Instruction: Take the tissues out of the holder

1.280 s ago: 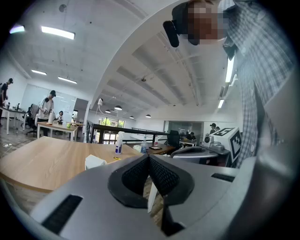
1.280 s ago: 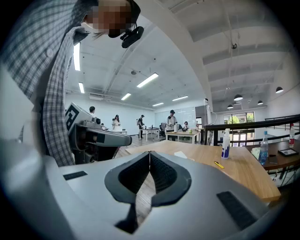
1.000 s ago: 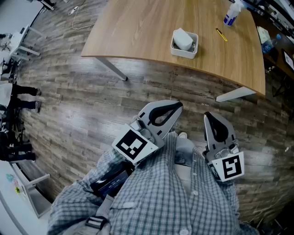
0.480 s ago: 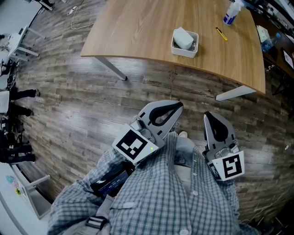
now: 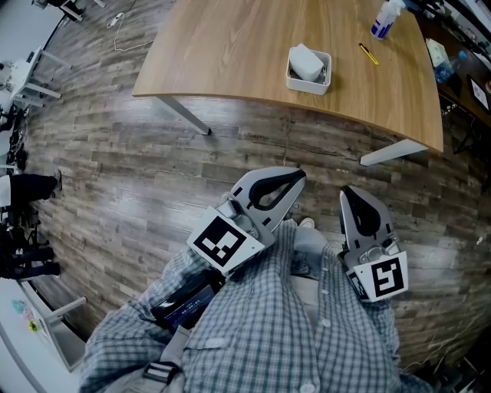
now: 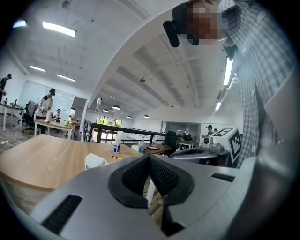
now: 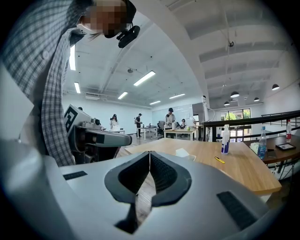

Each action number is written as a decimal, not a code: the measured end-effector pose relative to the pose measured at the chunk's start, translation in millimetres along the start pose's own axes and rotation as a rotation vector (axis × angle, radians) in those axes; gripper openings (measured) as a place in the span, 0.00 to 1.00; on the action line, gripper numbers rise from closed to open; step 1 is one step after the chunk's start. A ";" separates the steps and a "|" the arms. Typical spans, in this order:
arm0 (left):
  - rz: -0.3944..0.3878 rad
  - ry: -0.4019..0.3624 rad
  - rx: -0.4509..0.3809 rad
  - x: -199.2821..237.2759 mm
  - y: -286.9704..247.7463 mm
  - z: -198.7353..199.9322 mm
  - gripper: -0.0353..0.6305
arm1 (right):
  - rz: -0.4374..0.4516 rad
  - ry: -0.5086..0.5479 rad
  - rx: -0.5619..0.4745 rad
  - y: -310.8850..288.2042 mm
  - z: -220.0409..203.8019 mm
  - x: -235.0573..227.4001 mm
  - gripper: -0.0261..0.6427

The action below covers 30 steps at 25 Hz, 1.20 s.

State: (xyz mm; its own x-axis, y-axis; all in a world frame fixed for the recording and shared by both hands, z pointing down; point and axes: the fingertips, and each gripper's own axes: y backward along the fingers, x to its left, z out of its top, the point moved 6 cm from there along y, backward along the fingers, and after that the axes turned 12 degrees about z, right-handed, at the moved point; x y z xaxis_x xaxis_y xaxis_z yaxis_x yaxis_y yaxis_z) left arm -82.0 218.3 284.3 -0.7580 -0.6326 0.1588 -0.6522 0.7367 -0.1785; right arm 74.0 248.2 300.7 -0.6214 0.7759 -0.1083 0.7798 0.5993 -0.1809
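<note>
A white holder with a white tissue pack in it stands on the wooden table, far ahead of both grippers. The holder also shows small in the left gripper view, and the holder in the right gripper view. My left gripper is held low against the person's checked shirt, jaws shut with nothing between them. My right gripper sits beside it, also shut and empty. In each gripper view the pads meet at the tip: left gripper, right gripper.
A spray bottle and a yellow pen lie on the table's far right. Table legs stand on the wood-plank floor between me and the table. Chairs and equipment crowd the left edge. People work at far desks.
Both grippers have stayed still. The head view has shifted very slightly, and things at the left edge have moved a little.
</note>
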 end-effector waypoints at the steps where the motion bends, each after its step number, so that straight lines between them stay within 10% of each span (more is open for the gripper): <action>1: 0.000 0.001 0.000 1.3 0.2 -0.4 0.06 | 0.000 0.001 0.001 -1.3 -0.3 0.2 0.06; 30: -0.038 0.011 0.006 26.7 46.5 -18.3 0.06 | -0.088 -0.007 0.010 -21.8 -12.0 49.2 0.06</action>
State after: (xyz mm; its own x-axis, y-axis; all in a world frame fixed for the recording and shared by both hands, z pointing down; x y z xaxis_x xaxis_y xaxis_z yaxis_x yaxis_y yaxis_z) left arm -132.5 240.1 297.9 -0.7328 -0.6572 0.1762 -0.6804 0.7109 -0.1778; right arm 27.4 275.6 311.1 -0.6879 0.7190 -0.0987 0.7215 0.6629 -0.1997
